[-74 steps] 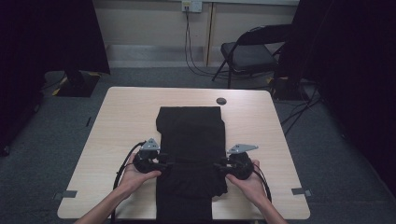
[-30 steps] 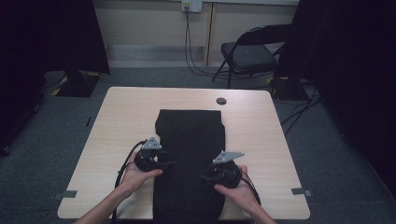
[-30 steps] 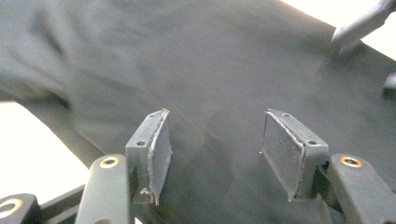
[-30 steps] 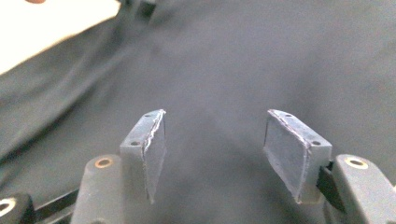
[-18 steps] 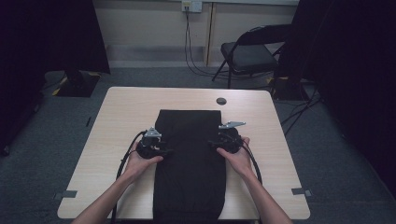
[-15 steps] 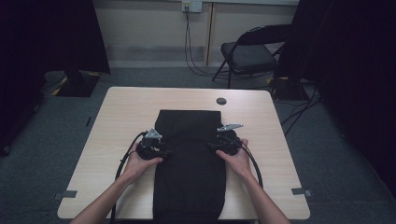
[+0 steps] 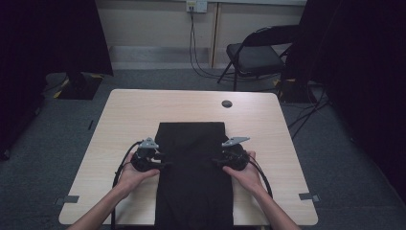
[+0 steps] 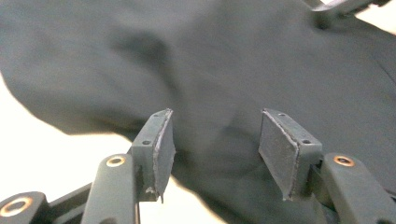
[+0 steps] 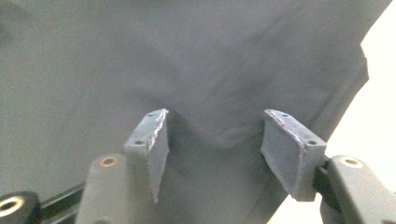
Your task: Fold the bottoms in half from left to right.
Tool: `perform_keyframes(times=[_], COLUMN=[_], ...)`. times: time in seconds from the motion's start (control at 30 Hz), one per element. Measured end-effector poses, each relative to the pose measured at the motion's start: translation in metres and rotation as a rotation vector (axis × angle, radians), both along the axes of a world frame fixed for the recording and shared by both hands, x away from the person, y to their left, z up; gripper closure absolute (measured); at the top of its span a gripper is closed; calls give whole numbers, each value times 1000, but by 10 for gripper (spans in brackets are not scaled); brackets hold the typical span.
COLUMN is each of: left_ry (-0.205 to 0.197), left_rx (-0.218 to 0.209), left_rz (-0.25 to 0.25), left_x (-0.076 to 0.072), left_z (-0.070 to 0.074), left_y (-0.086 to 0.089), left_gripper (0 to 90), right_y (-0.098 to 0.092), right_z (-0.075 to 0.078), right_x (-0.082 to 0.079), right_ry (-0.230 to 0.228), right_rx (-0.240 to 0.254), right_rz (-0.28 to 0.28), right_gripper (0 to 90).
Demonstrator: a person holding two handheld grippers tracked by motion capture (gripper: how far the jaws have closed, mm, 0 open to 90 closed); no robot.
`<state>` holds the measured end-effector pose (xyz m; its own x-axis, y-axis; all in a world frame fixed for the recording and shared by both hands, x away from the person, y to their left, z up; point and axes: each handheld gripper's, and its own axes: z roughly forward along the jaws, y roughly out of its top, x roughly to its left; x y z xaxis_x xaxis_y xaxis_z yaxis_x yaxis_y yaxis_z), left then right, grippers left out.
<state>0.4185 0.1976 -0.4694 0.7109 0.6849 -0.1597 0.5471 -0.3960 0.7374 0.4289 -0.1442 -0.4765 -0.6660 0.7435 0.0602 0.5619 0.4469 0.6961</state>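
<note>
A black folded garment (image 7: pixel 194 167) lies lengthwise on the middle of the light wood table (image 7: pixel 124 120), its near end hanging over the front edge. My left gripper (image 7: pixel 160 162) rests at the cloth's left edge, jaws open, with dark fabric (image 8: pixel 219 93) bunched between the pads. My right gripper (image 7: pixel 216 161) sits at the cloth's right edge, also open, and a fold of the fabric (image 9: pixel 210 84) rises between its fingers. Both grippers point inward toward each other across the garment.
A small black round cap (image 7: pixel 226 103) sits in the table near its far edge. A folding chair (image 7: pixel 253 52) stands behind the table at the right. Cables trail from both grippers (image 7: pixel 119 165) toward the near edge. Tape marks (image 7: pixel 306 196) sit at the front corners.
Both hands moved forward along the garment from near the front edge to its middle. The cloth's lower part now lies narrower and flatter. The jaws stand open on the fabric's side edges.
</note>
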Motion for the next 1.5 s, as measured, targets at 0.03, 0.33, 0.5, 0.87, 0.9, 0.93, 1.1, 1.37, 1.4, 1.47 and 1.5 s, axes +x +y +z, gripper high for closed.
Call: perform_keyframes(times=[0.03,0.33,0.5,0.87,0.9,0.93,1.1,1.37,1.4,1.47,1.5], left_ry=[-13,20,-7,-13,-23,-20,-24,-48,-30,-38,-23], left_rx=[-3,32,68,133,148,131,91,121,99,91,68], left_rz=[24,125,153,185,221,233,239,71,59,53,62], left_x=[5,66,85,95,96,96,101,91,91,91,92], left_z=[0,-17,-15,-23,-24,-25,-27,-22,-22,-22,-23], left_y=[2,2,-1,-4,-3,0,7,-22,-23,-26,-26], left_gripper=[444,323,287,221,201,194,173,589,714,855,861], right_y=[-3,-4,6,17,18,20,24,41,41,39,39], right_z=[2,9,7,-9,-13,-14,-15,-13,-13,-13,-13], right_x=[8,78,93,110,110,110,110,103,103,103,104], right_ry=[-1,1,-1,47,56,37,22,34,38,37,41], right_rx=[11,72,28,-7,-13,-20,-24,49,57,77,84], right_rz=[-27,-141,-155,-182,-179,-180,-183,-117,-119,-132,-134], right_gripper=[359,230,221,185,175,175,178,652,683,787,810])
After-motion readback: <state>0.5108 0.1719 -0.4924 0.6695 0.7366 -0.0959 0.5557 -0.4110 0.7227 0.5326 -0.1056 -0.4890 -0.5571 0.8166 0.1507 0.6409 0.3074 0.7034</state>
